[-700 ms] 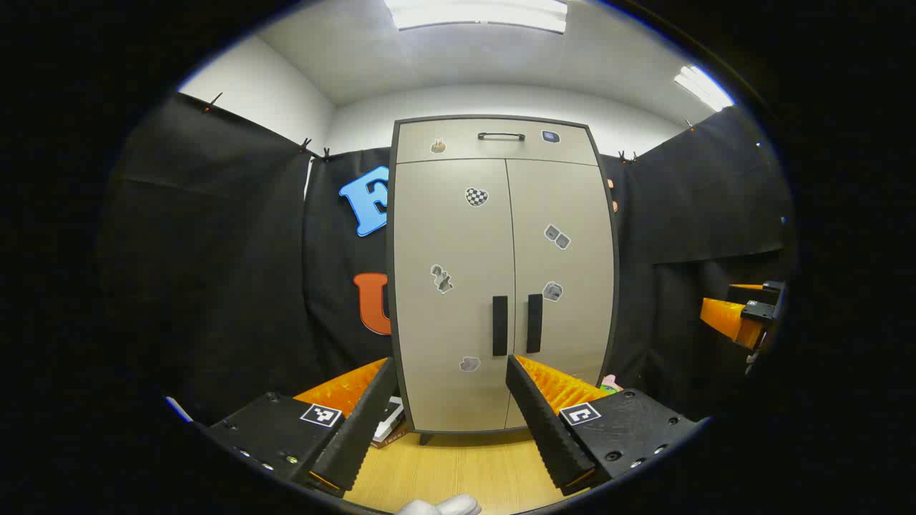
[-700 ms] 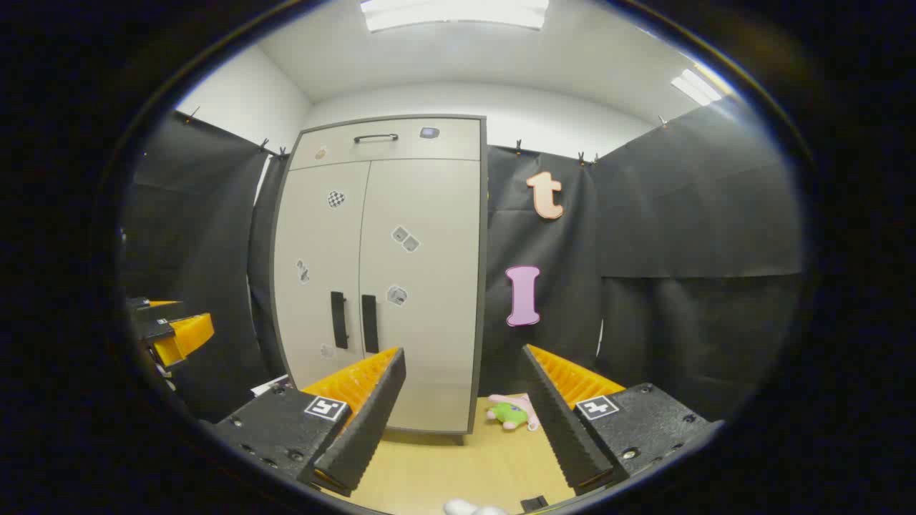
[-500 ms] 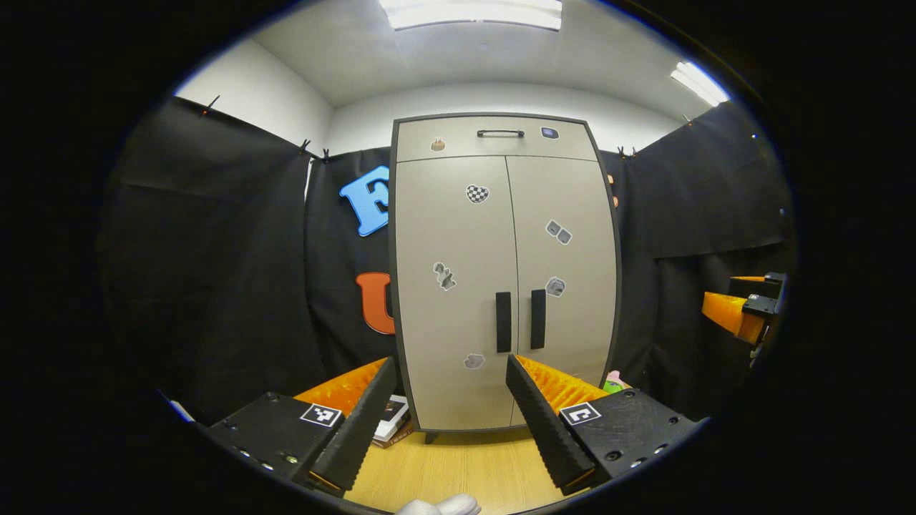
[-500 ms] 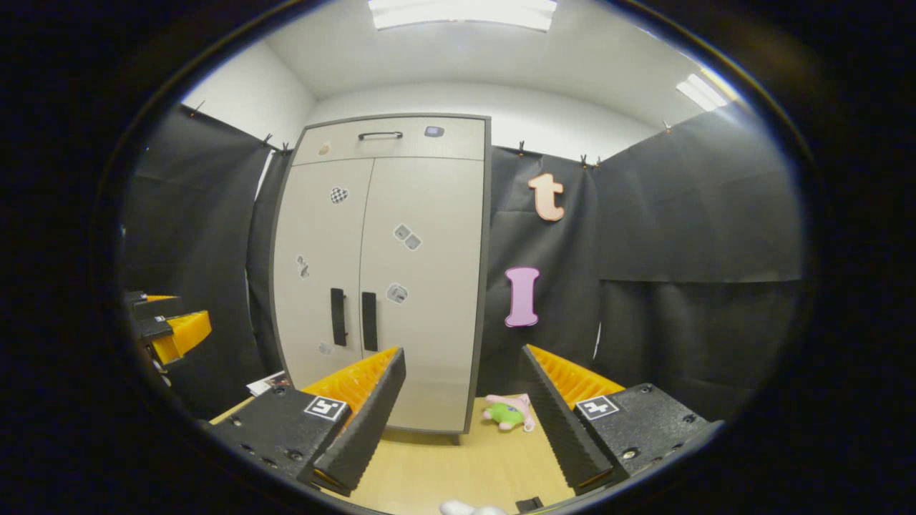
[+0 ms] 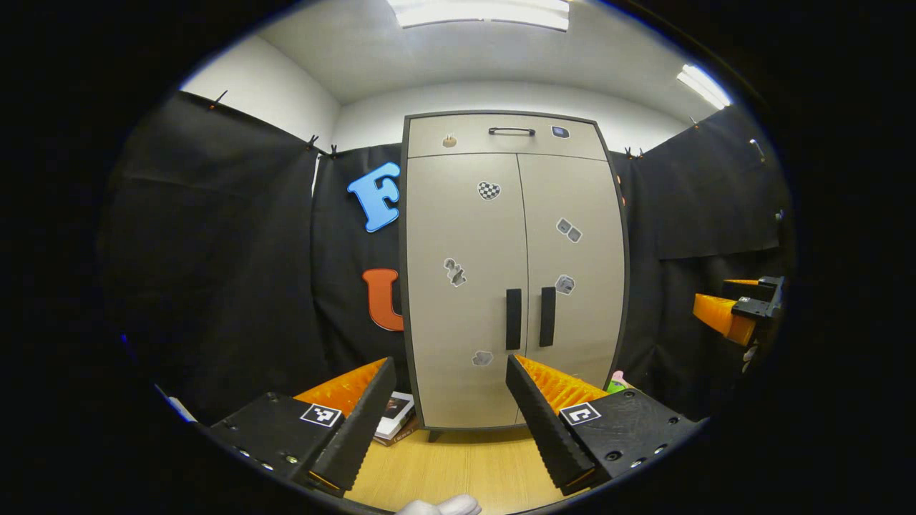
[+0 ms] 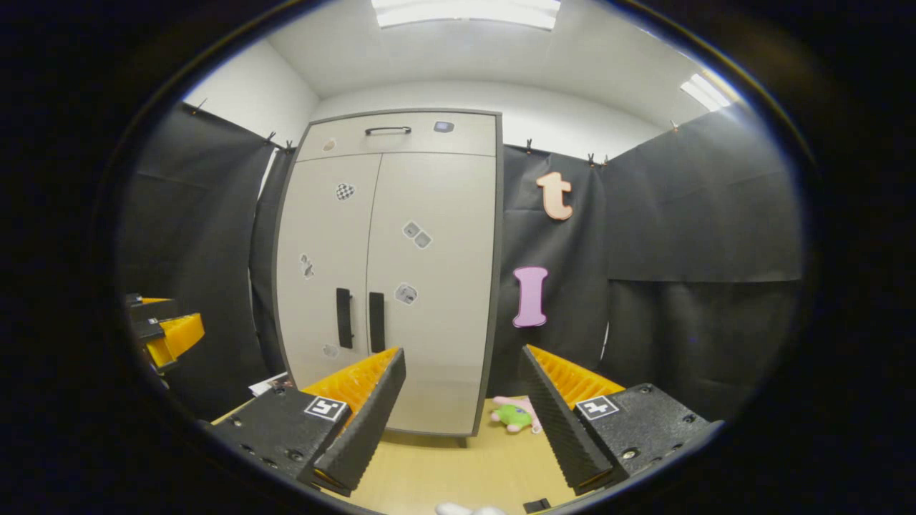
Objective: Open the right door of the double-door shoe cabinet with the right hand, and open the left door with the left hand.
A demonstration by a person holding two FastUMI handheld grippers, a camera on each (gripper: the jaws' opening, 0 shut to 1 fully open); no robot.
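The beige shoe cabinet (image 5: 512, 272) (image 6: 390, 272) stands ahead with both doors closed and a drawer above them. Two black vertical handles sit side by side: the left door handle (image 5: 513, 328) (image 6: 344, 318) and the right door handle (image 5: 547, 326) (image 6: 376, 321). My left gripper (image 5: 449, 372) is open, well short of the cabinet, its fingers framing the left door's lower part. My right gripper (image 6: 464, 361) is open too, aimed at the cabinet's right edge. The right gripper (image 5: 737, 311) shows at the far right in the left gripper view, and the left gripper (image 6: 168, 332) at the far left in the right gripper view.
A wooden floor (image 5: 465, 465) runs up to the cabinet. A book (image 5: 396, 415) lies by the cabinet's left foot and a pink-and-green plush toy (image 6: 517, 415) by its right side. Black cloth walls close in on both sides. A white glove tip (image 5: 440, 506) shows at the bottom.
Both grippers have drifted slightly; the cabinet has shifted a little to the right in both views and looks a bit larger. Doors stay closed, both grippers stay open.
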